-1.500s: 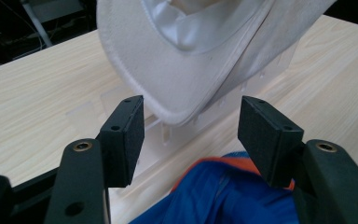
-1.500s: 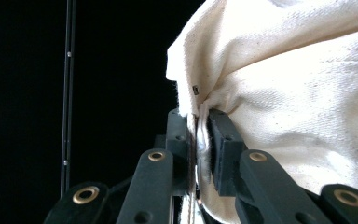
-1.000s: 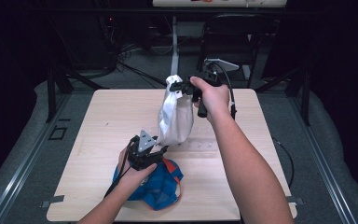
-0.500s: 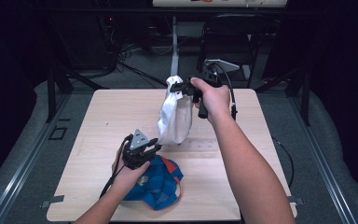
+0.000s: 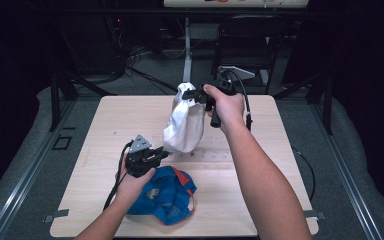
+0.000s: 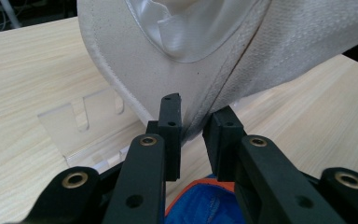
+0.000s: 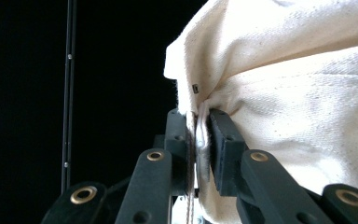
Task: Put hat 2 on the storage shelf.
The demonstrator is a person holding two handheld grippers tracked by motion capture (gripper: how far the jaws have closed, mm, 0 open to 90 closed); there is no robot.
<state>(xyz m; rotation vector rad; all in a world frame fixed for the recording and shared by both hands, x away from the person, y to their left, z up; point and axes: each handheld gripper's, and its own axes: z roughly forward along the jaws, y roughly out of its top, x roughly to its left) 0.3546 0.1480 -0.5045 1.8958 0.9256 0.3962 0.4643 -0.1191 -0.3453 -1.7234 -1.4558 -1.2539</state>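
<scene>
A white cloth cap [image 5: 185, 125] hangs above the wooden table [image 5: 115, 115]. My right gripper [image 5: 192, 94] is shut on its upper edge, and the cloth [image 7: 284, 93] is pinched flat between the right gripper's [image 7: 198, 135] pads. My left gripper [image 5: 162, 154] is at the cap's lower edge. Its jaws have just been closing, and in the left gripper view the left gripper [image 6: 192, 133] pinches the cap's [image 6: 144, 60] bottom seam. A clear plastic liner shows inside the cap. A blue cap [image 5: 165, 195] with orange trim lies on the table under my left hand.
A clear acrylic stand [image 6: 84, 126] lies flat on the table just beyond the white cap. A dark chair [image 5: 250, 45] and cables stand behind the table's far edge. Bare wood stretches along the table's left side and far right corner.
My left gripper has moved right and forward from over the blue cap to the white cap's lower edge, and its jaws have closed. The right gripper has kept still with the cap.
</scene>
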